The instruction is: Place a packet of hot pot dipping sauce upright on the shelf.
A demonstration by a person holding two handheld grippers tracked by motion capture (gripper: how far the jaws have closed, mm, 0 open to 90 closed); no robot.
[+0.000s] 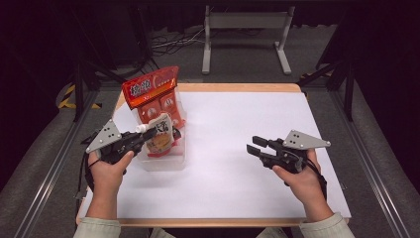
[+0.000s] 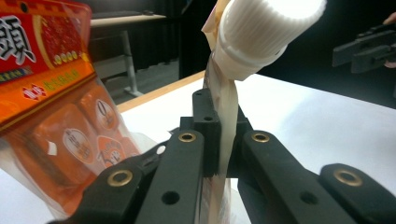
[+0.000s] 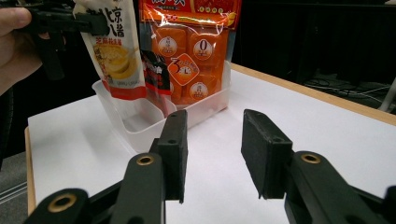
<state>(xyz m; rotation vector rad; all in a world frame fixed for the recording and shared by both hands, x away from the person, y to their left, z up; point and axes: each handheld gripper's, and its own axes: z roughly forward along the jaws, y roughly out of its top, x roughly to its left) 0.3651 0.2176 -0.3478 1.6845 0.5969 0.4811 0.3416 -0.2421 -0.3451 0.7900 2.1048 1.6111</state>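
The white-covered worktop with its pale wooden edge carries one clear plastic rectangular bin, standing near the left side of the surface. Two packets are in the bin. The larger is a tall orange-and-red plastic snack bag printed with white characters, standing upright against the far wall of the bin, and the right gripper view shows several small orange sachets inside its clear lower half. The smaller is a white spouted pouch with a yellow food picture, leaning in front of the bag with its lower part inside the bin. The left hand-held gripper, held in the person's left hand, is clenched on the top of this pouch just below its spout; the left gripper view shows the flat pouch seam pinched between the two black jaws, with the ribbed white screw cap standing above them, a detail that is a mere white speck in the high view. The right hand-held gripper, in the right hand, rests low over the bare worktop well apart from the bin, released, with its jaws spread and nothing between them, as the right gripper view makes plain. That view also shows the bin's near wall and some empty floor inside it.
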